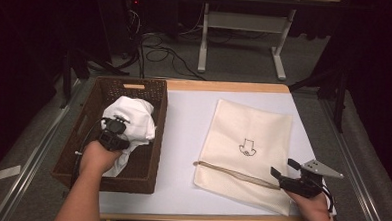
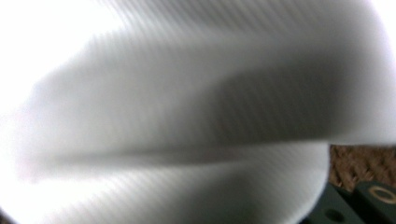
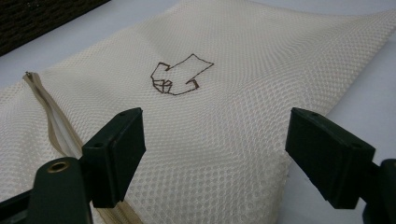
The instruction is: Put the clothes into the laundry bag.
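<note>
White paper covers the table point(image 1: 188, 120), where the left gripper point(image 1: 114, 132) pinches the white cloth point(image 1: 133, 119) inside the wicker basket point(image 1: 155, 139) at left, well apart from the mesh bag point(image 1: 247, 143) lying right under the wide-open right gripper point(image 1: 281, 172)

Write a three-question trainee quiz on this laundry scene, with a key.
1. True or false: the white garment lies inside the wicker basket.
2. Which gripper has its fingers spread wide above the mesh laundry bag? A) left gripper B) right gripper
3. Fill in: the bag's zipper runs along the edge nearest the ____.

Key: 1 true; 2 B; 3 person.
</note>
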A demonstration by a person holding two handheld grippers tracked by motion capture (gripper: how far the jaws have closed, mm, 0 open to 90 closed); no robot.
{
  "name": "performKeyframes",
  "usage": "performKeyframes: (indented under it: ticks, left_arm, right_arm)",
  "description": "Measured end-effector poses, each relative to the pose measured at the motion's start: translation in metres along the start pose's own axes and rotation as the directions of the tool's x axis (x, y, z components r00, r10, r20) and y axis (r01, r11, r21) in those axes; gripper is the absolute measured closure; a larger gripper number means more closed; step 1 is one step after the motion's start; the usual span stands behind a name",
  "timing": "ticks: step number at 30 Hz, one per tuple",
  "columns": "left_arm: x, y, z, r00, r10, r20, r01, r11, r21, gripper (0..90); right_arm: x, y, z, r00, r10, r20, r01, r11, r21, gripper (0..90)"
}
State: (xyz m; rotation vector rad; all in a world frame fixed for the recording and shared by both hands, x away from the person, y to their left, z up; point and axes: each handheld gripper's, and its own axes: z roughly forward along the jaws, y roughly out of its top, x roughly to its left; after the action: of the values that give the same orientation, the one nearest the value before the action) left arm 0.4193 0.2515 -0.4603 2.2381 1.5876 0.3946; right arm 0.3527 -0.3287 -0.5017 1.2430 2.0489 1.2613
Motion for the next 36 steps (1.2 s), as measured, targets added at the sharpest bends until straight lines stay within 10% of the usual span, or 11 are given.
performKeyframes:
  ticks: [4, 14, 20, 29, 33, 36]
  left_arm:
    - [0.001, -0.002, -0.016, 0.9998, -0.011, -0.019, 0.008, 0.9879, -0.155, 76.0]
    - [0.0, -0.01, -0.039, 0.9992, -0.007, -0.041, -0.009, 0.9252, -0.379, 76.0]
    - [-0.003, -0.017, -0.052, 0.9949, -0.012, -0.1, -0.04, 0.8666, -0.497, 76.0]
    - [-0.009, -0.02, -0.077, 0.9883, 0.0, -0.153, -0.099, 0.7629, -0.639, 75.9]
    - [-0.014, -0.022, -0.089, 0.988, -0.02, -0.153, -0.094, 0.7044, -0.704, 75.9]
    - [-0.019, -0.02, -0.098, 0.9871, -0.008, -0.16, -0.112, 0.6779, -0.727, 75.9]
  right_arm:
    - [-0.002, 0.0, 0.0, 1.0, 0.003, -0.001, -0.003, 1.0, -0.006, 20.7]
    - [0.0, -0.001, 0.001, 1.0, 0.005, 0.004, -0.005, 1.0, 0.003, 20.7]
    - [-0.002, -0.002, 0.001, 0.9999, 0.011, 0.007, -0.011, 1.0, 0.005, 20.7]
    - [-0.003, -0.001, 0.0, 0.9999, 0.013, 0.008, -0.013, 1.0, -0.012, 20.7]
    - [-0.002, -0.001, 0.0, 0.9999, 0.009, 0.007, -0.009, 1.0, -0.013, 20.7]
    - [-0.002, 0.0, -0.001, 0.9999, 0.006, 0.011, -0.006, 1.0, -0.02, 20.7]
